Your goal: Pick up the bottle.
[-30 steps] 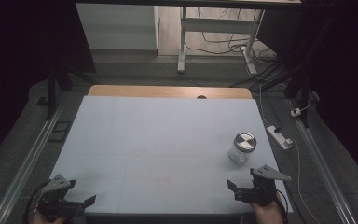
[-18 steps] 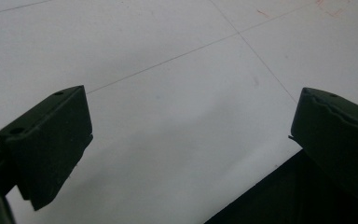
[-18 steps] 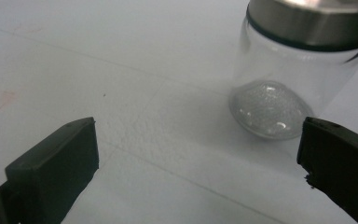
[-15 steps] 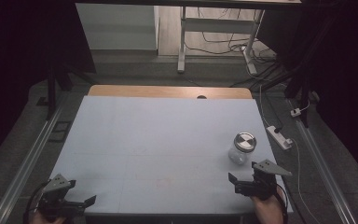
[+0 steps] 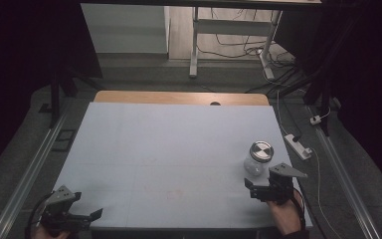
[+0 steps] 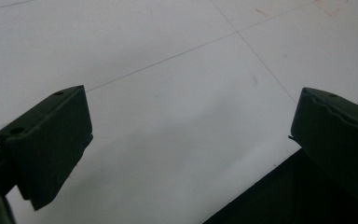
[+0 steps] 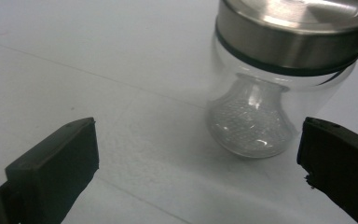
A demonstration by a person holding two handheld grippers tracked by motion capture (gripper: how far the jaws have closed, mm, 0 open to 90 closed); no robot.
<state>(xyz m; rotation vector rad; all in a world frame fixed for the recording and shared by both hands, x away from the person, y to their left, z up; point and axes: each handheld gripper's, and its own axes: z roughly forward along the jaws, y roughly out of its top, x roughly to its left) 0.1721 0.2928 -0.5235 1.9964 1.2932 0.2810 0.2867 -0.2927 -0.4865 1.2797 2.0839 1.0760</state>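
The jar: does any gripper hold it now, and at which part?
No. The jar stands free on the table; the right gripper and left gripper are open.

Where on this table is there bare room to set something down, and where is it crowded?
Bare: the white mat from the left hand-held gripper to the far wooden edge. Crowded: the near right corner, with the jar before the right hand-held gripper.

Jar [image 5: 258, 158] near table [image 5: 169, 149] right edge, just ahead of right gripper [image 5: 261, 189], sole obstacle. Open passage between jar and left edge. Left gripper [image 5: 82, 218] at near left corner.
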